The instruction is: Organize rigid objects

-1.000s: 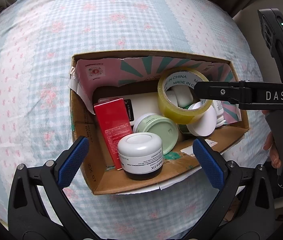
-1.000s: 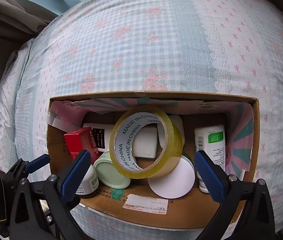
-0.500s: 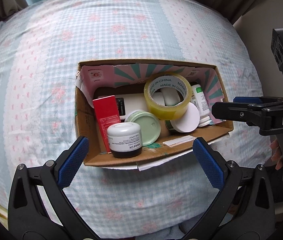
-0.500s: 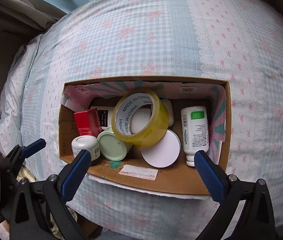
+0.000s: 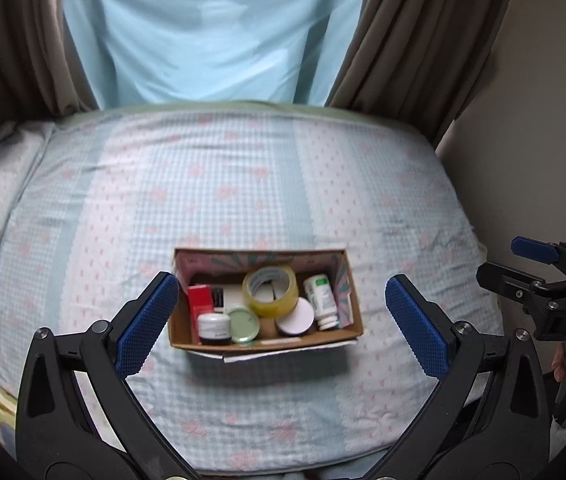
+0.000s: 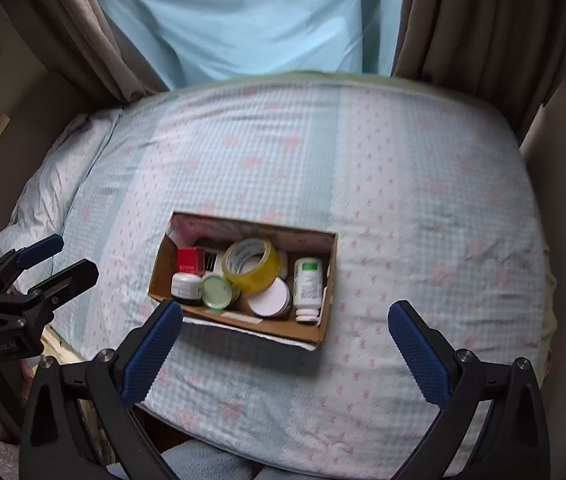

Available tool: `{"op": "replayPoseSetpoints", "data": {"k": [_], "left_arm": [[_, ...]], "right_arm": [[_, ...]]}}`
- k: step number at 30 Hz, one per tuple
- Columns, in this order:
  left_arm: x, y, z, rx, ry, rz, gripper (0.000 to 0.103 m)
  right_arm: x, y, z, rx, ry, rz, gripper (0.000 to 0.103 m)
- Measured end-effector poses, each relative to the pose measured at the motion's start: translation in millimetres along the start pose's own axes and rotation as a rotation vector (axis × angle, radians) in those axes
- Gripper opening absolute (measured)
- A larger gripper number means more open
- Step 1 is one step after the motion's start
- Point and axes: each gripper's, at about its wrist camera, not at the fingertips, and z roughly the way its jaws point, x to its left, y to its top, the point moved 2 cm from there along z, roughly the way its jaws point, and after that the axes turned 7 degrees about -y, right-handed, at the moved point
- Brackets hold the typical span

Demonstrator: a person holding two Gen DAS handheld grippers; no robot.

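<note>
A cardboard box [image 5: 179, 328] [image 6: 323, 326] sits on the bed near its front edge. It holds a yellow tape roll [image 5: 270, 291] [image 6: 251, 261], a red box [image 5: 200, 299] [image 6: 190, 261], a white jar with a dark base [image 5: 214, 329] [image 6: 185, 287], a pale green lid [image 5: 243, 323] [image 6: 217, 291], a white round lid [image 5: 295, 316] [image 6: 269, 302] and a white bottle [image 5: 321, 299] [image 6: 308, 285]. My left gripper [image 5: 283, 320] is open and empty, well back from the box. My right gripper [image 6: 285, 350] is open and empty too, also back from it.
The bed [image 5: 243, 184] has a blue-and-pink checked sheet. A pillow [image 6: 43, 200] lies at its left. Brown curtains [image 5: 403, 32] and a pale blue drape [image 5: 203, 28] hang behind. A wall [image 5: 523, 140] stands at the right.
Both grippers have pulled far back and up from the box, so the whole bed and the curtains now show. The objects in the box have not moved.
</note>
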Motion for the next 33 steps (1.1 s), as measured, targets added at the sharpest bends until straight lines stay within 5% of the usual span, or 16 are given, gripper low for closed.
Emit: {"op": "replayPoseSetpoints", "data": {"k": [6, 12, 33], "left_arm": [[-45.6, 21.8, -69.4, -0.17, 0.008, 0.04, 0.103], [-76.5, 14.0, -101.4, -0.26, 0.03, 0.097, 0.103], [-94.0, 0.3, -104.6, -0.304, 0.019, 0.097, 0.103]], "right_arm": [[-27.7, 9.7, -103.2, -0.248, -0.11, 0.054, 0.103], [-38.1, -3.6, -143.3, -0.354, -0.178, 0.073, 0.103], [-46.2, -16.0, -161.8, -0.427, -0.228, 0.087, 0.103]]}}
